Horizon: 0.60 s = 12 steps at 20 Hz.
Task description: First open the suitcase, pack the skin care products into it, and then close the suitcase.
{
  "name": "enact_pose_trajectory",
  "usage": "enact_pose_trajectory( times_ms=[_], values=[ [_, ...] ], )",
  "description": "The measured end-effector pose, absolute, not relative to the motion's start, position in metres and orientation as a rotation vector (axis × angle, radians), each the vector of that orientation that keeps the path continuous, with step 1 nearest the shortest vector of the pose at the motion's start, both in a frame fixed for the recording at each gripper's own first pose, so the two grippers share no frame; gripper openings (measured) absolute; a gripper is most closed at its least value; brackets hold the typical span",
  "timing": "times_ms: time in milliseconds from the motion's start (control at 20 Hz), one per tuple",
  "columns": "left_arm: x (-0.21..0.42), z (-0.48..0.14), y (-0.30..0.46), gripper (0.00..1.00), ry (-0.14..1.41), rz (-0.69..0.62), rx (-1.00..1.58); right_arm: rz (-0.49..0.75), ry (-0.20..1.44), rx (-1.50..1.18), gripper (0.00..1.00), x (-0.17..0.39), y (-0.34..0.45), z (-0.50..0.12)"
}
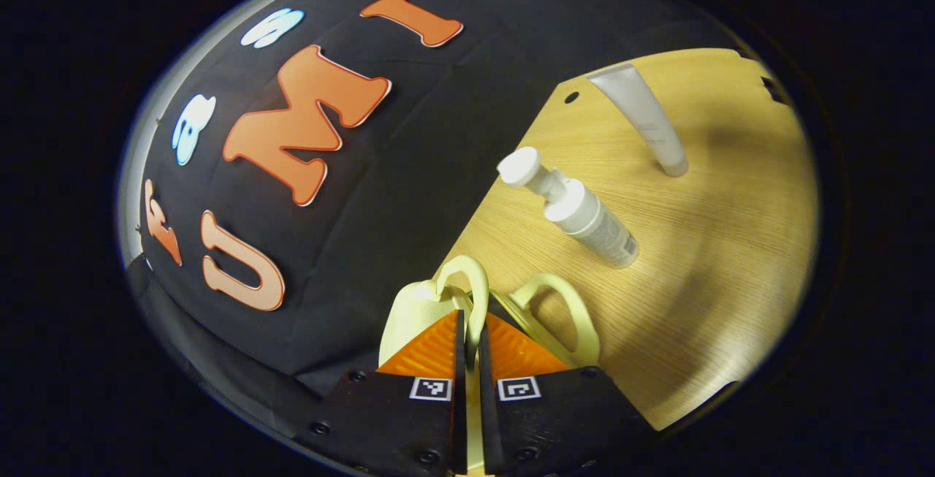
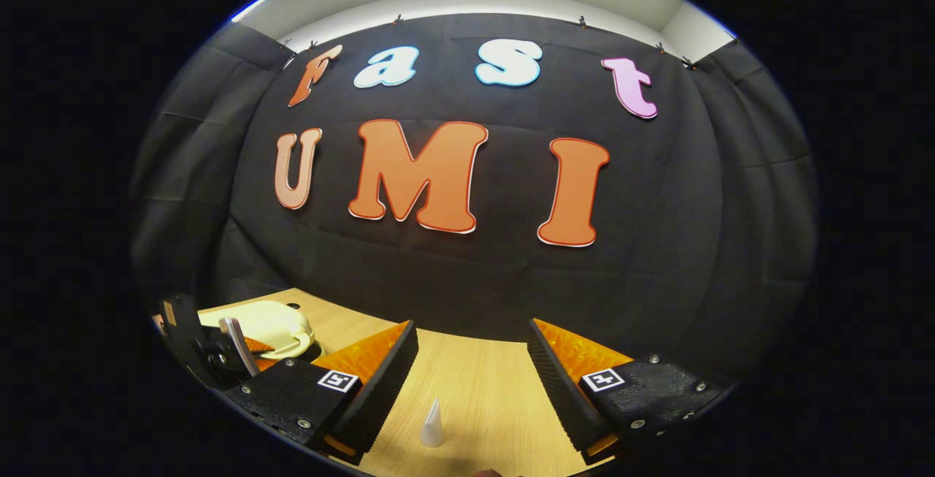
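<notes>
Left gripper [image 1: 467, 331] clamped on a pale yellow suitcase handle [image 1: 475, 294]; right gripper [image 2: 471, 367] spread wide over bare table.

In the left gripper view: at lower centre, fingers pressed almost together with one cream loop of the handle pinched between them, the second loop [image 1: 562, 316] free just to the right, the suitcase body [image 1: 409, 313] peeking out on the left at the wooden table [image 1: 730, 272] edge; farther right, upright on the wood and well apart from the case, a white pump bottle [image 1: 577, 210], then a white tube [image 1: 646, 119] standing on its cap (tilt owed to the lens, perhaps). In the right gripper view: at far left, the other gripper [image 2: 219, 349] against the cream suitcase [image 2: 263, 323]; at centre, jaws parted with nothing between, a small white cone-shaped item [image 2: 433, 424] standing on the table below the gap (kind unclear).
</notes>
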<state>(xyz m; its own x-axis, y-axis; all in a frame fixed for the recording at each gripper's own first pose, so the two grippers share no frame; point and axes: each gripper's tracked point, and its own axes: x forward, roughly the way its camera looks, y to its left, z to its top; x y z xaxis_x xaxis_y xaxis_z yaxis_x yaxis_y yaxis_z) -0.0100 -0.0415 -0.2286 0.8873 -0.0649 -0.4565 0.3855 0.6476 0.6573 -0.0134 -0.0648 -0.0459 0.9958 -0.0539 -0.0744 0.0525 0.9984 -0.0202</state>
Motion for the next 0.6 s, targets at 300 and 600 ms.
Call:
enact_pose_trajectory(
  times_ms=[300, 600],
  values=[
    [0.008, -0.179, 0.006, 0.08, 0.417, -0.15, 0.584, 0.032, 0.082, -0.029, 0.96, -0.01, -0.046, -0.052],
    [0.012, -0.139, 0.069, 0.1, 0.388, -0.073, 0.327, 0.033, 0.111, -0.035, 0.96, -0.003, -0.024, -0.056]
  ],
)
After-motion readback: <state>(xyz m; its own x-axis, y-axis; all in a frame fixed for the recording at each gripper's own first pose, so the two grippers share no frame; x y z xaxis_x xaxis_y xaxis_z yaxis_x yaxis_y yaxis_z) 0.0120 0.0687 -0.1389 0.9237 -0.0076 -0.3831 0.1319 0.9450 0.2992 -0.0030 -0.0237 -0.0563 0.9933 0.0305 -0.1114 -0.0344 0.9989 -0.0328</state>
